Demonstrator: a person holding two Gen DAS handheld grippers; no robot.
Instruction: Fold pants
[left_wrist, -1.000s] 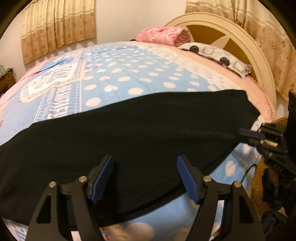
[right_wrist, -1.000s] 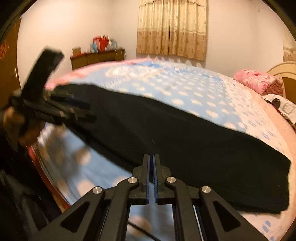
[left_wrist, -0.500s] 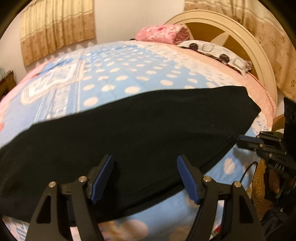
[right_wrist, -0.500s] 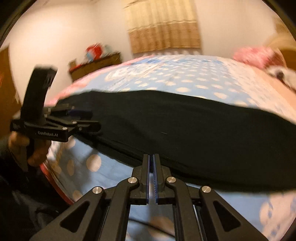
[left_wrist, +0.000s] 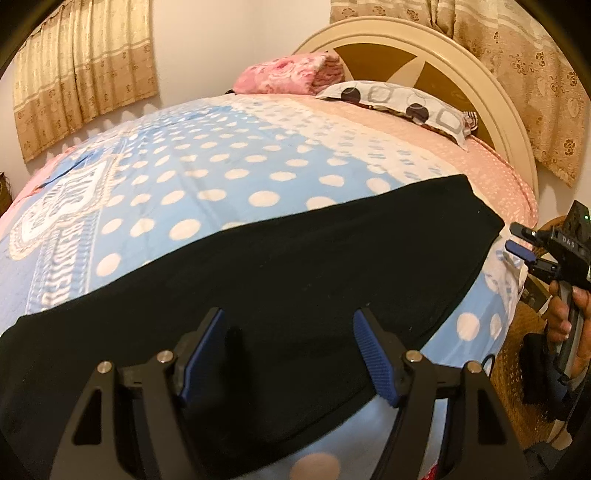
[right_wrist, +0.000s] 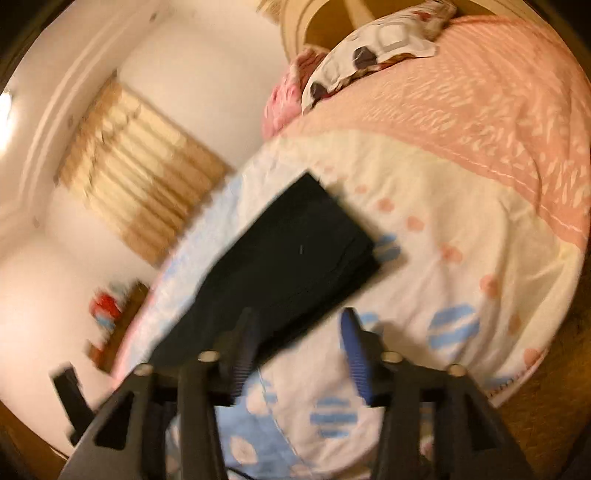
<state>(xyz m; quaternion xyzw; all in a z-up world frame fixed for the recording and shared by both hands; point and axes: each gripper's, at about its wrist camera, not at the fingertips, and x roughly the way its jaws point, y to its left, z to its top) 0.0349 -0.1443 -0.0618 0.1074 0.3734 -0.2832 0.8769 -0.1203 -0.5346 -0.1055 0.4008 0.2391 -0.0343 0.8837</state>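
Hovering over black pants (left_wrist: 280, 280): left gripper (left_wrist: 290, 354), jaws spread; right gripper (right_wrist: 295, 354) tilted (blurred), jaws apart.

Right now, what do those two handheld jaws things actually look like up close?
Both are black plastic frames with triangular cut-outs and silver screws. The left gripper has blue ribbed pads; so does the right gripper. In the left view, a bare hand holds the right one's black handle, which shows white lettering and a green light.

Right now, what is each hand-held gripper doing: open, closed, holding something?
Left hand-held gripper: open, empty, over the black pants.
Right hand-held gripper: open, empty, at the pants' end.
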